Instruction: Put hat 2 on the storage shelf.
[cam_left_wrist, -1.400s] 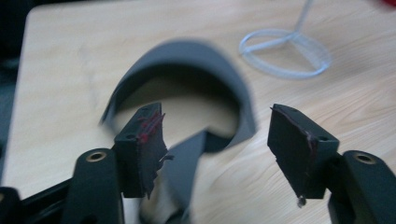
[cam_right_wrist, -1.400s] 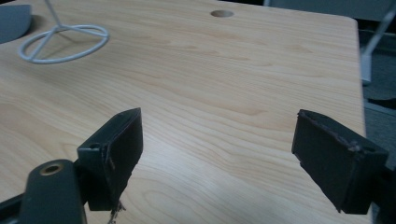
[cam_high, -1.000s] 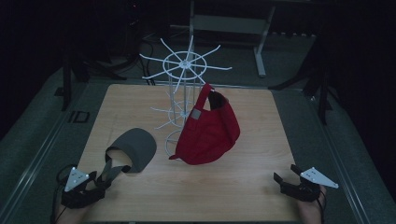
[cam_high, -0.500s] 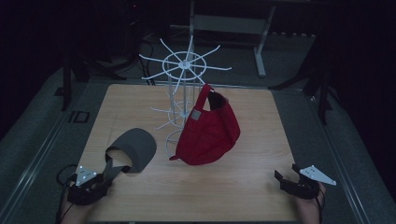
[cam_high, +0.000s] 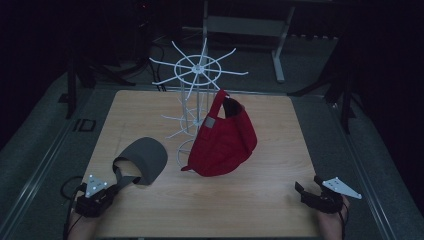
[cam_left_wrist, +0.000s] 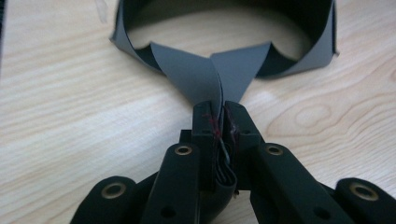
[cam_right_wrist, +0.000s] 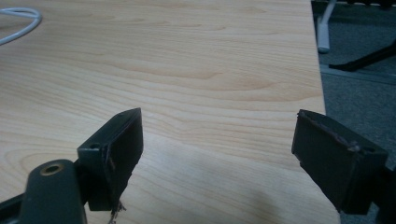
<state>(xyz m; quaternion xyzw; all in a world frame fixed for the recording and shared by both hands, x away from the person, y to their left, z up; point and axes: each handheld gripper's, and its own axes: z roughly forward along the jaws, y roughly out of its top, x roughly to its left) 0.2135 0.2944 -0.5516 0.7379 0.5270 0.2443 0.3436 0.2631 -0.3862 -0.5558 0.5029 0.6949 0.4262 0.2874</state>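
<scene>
A grey cap lies on the wooden table at the front left. My left gripper is shut on the cap's rear strap, whose grey band runs between the jaws. A red cap hangs on the white wire rack in the middle of the table. My right gripper rests open at the table's front right corner, its two jaws wide apart over bare wood.
The rack's white base ring lies on the table to the left of my right gripper. Past the table's right edge is grey floor with dark stand legs. A metal frame stands behind the table.
My left gripper has drawn back toward the front left corner with the strap in it, and the grey cap has slid slightly with it. The right gripper has stayed put.
</scene>
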